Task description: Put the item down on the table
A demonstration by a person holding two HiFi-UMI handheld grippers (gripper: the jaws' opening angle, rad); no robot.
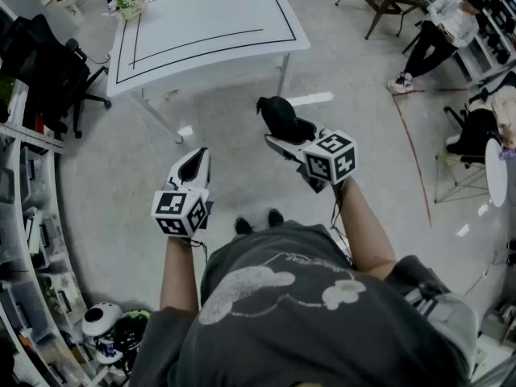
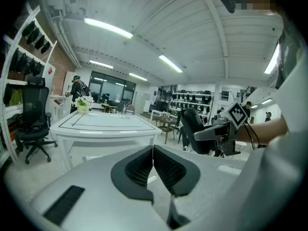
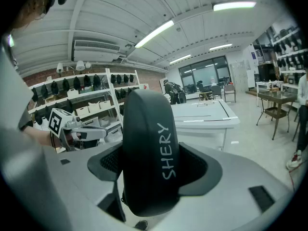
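Observation:
My right gripper (image 1: pixel 284 132) is shut on a black rounded item (image 1: pixel 278 115) that carries the white word SHERY (image 3: pixel 167 150); both pads press its sides. It hangs in the air over the floor, short of the white table (image 1: pixel 201 31) with black lines, which stands ahead. The left gripper (image 1: pixel 192 166) is shut and empty, held beside the right one and a little lower in the head view. In the left gripper view the jaws (image 2: pixel 153 165) meet, and the table (image 2: pixel 103 124) lies ahead of them.
A flower pot (image 1: pixel 127 2) stands on the table's far left corner. A black office chair (image 1: pixel 48 71) and shelves line the left side. A person (image 1: pixel 439 27) sits at the far right. Helmets (image 1: pixel 113 329) lie on the floor at lower left.

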